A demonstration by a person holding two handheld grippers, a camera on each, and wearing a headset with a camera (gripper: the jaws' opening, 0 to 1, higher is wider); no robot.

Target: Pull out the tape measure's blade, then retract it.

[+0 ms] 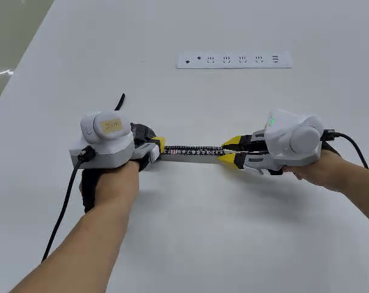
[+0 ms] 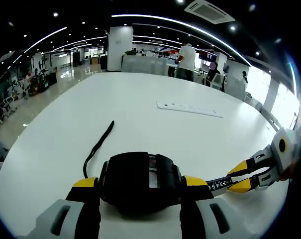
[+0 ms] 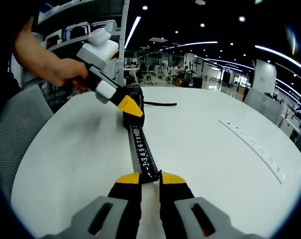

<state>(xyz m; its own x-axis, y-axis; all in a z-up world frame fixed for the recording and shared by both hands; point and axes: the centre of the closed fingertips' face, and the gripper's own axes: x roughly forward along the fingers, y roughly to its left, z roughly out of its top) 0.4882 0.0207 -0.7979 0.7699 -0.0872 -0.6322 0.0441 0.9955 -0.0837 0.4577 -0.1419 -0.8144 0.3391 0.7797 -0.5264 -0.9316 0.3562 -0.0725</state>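
Observation:
A black tape measure case (image 2: 140,179) sits between the yellow-tipped fingers of my left gripper (image 1: 152,150), which is shut on it. A short length of black blade (image 1: 192,151) with white numbers runs from the case across the white table to my right gripper (image 1: 230,150). That gripper is shut on the blade's end (image 3: 151,174). In the right gripper view the blade (image 3: 141,152) leads up to the case (image 3: 134,102) and the left gripper (image 3: 128,104). From the left gripper view, the right gripper (image 2: 242,177) holds the blade at the right edge.
A white power strip (image 1: 234,59) lies flat at the back of the table. The case's black wrist strap (image 2: 98,144) trails across the table behind the left gripper. Black cables hang from both grippers. People stand far behind the table.

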